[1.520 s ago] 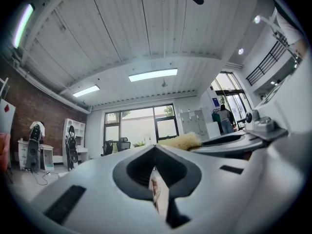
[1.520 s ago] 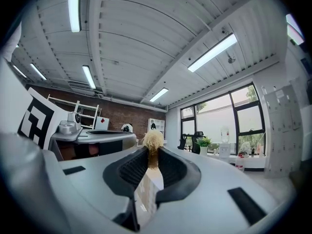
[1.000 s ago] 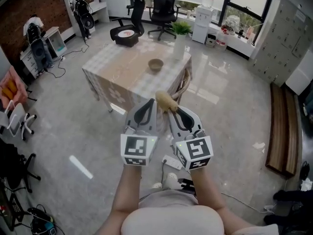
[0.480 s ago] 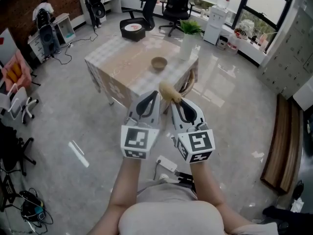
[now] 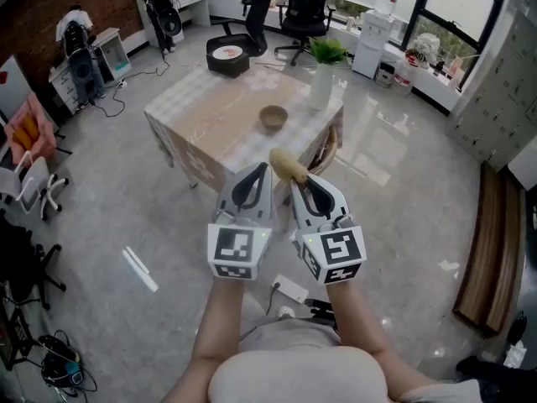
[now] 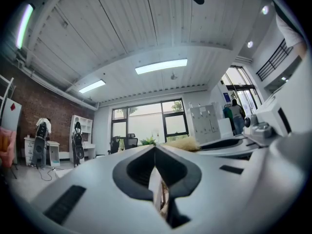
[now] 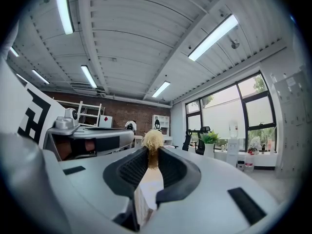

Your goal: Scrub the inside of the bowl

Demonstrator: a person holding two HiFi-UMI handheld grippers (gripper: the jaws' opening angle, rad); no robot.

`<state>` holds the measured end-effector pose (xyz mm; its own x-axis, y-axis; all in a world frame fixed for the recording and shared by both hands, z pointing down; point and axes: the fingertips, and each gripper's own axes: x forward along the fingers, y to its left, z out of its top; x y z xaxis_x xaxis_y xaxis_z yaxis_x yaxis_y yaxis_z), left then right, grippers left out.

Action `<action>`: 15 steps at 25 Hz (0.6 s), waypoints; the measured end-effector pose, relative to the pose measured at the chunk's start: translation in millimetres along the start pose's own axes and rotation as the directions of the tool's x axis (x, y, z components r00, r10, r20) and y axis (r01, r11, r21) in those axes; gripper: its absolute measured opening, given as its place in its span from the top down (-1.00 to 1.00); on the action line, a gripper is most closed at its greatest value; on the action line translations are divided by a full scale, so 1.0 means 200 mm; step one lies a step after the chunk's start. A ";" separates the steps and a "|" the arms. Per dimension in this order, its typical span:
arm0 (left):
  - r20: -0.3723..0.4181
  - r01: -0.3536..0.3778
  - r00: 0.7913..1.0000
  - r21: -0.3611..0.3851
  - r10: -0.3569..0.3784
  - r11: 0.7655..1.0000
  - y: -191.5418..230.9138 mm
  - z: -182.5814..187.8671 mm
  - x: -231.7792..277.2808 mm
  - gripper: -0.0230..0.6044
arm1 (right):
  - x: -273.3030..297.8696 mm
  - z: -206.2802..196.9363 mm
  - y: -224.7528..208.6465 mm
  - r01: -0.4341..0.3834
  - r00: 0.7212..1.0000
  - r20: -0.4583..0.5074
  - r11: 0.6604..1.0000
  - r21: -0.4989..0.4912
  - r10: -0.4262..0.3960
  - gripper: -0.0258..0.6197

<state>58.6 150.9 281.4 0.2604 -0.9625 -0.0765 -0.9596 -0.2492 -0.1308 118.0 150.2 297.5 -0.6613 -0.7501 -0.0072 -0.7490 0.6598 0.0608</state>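
Note:
A small brown bowl (image 5: 273,117) stands on a table with a checked cloth (image 5: 210,116), well ahead of both grippers. My right gripper (image 5: 294,183) is shut on the wooden handle of a scrub brush (image 5: 288,167), whose pale bristle head sticks out past the jaws. The right gripper view shows that brush (image 7: 152,141) held between the jaws of the right gripper (image 7: 152,153). Beside it, my left gripper (image 5: 262,170) is shut, and the left gripper view shows the left gripper (image 6: 155,148) with nothing held. Both are held in the air above the floor, short of the table.
A white vase with a green plant (image 5: 322,82) stands on the table near the bowl. A wicker chair (image 5: 324,152) is tucked at the table's near side. Office chairs (image 5: 300,15) stand behind. A white power strip (image 5: 290,289) lies on the floor below the grippers.
The view has shifted a little, with the table slightly nearer. Both grippers keep their side-by-side pose, and the brush stays in the right one.

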 end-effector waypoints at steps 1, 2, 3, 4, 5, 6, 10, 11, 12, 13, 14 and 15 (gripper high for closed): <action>0.000 0.003 1.000 -0.004 -0.003 1.000 0.02 -0.01 0.02 0.89 | 0.02 0.00 -0.01 0.007 1.000 -0.001 1.000 -0.004 -0.007 0.73; 0.000 0.009 1.000 -0.007 -0.009 1.000 0.04 -0.02 0.04 0.89 | 0.04 0.00 -0.02 0.015 1.000 -0.002 1.000 -0.006 -0.015 0.73; -0.002 0.017 1.000 -0.008 -0.017 1.000 0.06 -0.03 0.07 0.89 | 0.06 -0.01 -0.03 0.026 1.000 -0.002 1.000 -0.005 -0.026 0.73; -0.003 0.027 1.000 -0.009 -0.027 1.000 0.07 -0.05 0.10 0.89 | 0.09 -0.01 -0.05 0.039 0.999 -0.002 0.999 -0.002 -0.039 0.73; -0.003 0.034 0.999 -0.010 -0.034 0.999 0.09 -0.06 0.13 0.89 | 0.11 -0.02 -0.07 0.052 0.999 -0.003 0.999 0.001 -0.052 0.73; -0.002 0.036 0.999 -0.013 -0.036 0.999 0.11 -0.06 0.16 0.89 | 0.13 -0.03 -0.09 0.066 0.998 -0.005 0.998 0.004 -0.066 0.73; -0.004 0.054 0.999 -0.029 -0.054 0.998 0.23 -0.10 0.23 0.89 | 0.24 -0.03 -0.11 0.113 0.994 -0.009 0.994 0.015 -0.113 0.73; -0.009 0.067 0.998 -0.028 -0.067 0.997 0.26 -0.12 0.25 0.89 | 0.28 -0.04 -0.11 0.126 0.992 -0.012 0.992 0.018 -0.125 0.73; -0.014 0.078 0.997 -0.027 -0.078 0.997 0.30 -0.13 0.27 0.89 | 0.32 -0.05 -0.10 0.139 0.990 -0.018 0.990 0.023 -0.139 0.73; -0.017 0.088 0.996 -0.028 -0.089 0.996 0.34 -0.15 0.29 0.89 | 0.37 -0.07 -0.10 0.152 0.988 -0.026 0.988 0.030 -0.152 0.73; -0.019 0.100 0.995 -0.031 -0.100 0.995 0.38 -0.16 0.31 0.89 | 0.42 -0.08 -0.09 0.164 0.986 -0.033 0.986 0.036 -0.163 0.73; -0.021 0.112 0.993 -0.034 -0.113 0.993 0.42 -0.18 0.33 0.89 | 0.47 -0.09 -0.09 0.174 0.984 -0.038 0.984 0.040 -0.173 0.73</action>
<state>-9.6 62.9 300.7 0.3644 -0.9304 -0.0404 -0.9275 -0.3587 -0.1052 70.2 68.2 313.6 -0.5199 -0.8540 0.0207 -0.8538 0.5203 0.0183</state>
